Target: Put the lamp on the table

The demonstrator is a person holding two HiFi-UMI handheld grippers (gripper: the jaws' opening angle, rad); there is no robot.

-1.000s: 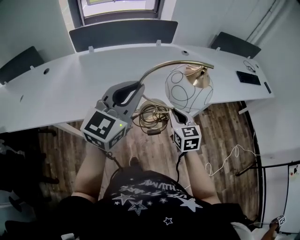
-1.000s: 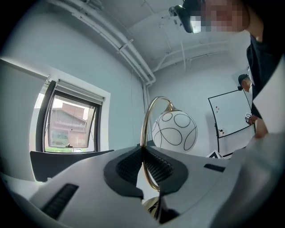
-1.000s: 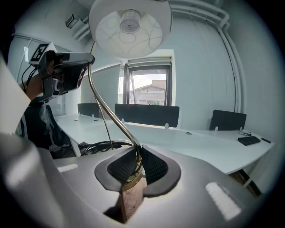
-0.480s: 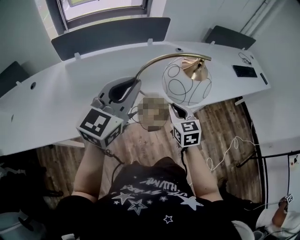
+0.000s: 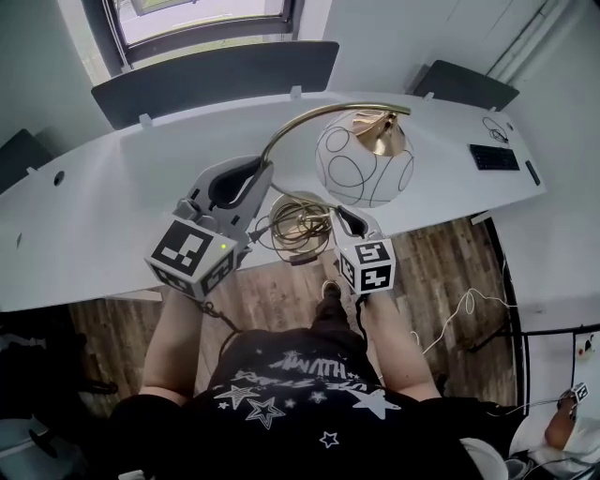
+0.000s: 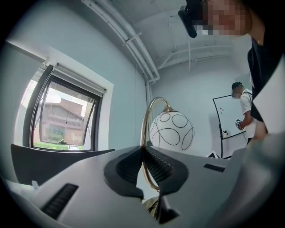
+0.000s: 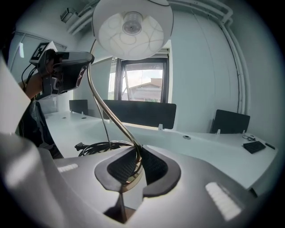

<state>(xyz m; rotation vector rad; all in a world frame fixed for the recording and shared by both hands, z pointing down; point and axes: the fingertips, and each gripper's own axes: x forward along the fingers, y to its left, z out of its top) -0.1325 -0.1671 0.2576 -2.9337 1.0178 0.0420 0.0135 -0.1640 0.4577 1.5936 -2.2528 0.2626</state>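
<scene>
The lamp has a curved brass stem [image 5: 291, 127] and a white globe shade [image 5: 364, 157] drawn with black rings. It hangs in the air over the near edge of the white table [image 5: 103, 202]. My left gripper [image 5: 255, 178] is shut on the stem's lower rise; in the left gripper view its pads [image 6: 156, 165] pinch the brass rod [image 6: 143, 133] below the shade [image 6: 171, 130]. My right gripper [image 5: 336, 216] is shut on the stem [image 7: 132, 160] just above the brass base. The coiled black cord [image 5: 295, 225] lies bunched on the base between the grippers.
Dark divider panels [image 5: 216, 80] stand along the table's far edge below a window [image 5: 202, 14]. A keyboard [image 5: 494, 157] lies at the table's right end. Wooden floor [image 5: 441, 262] with a loose white cable shows at the right. Another person [image 6: 244, 111] stands by a whiteboard.
Both grippers have carried the lamp forward toward the table; the shade now hangs over the tabletop instead of the floor. The grips have not changed.
</scene>
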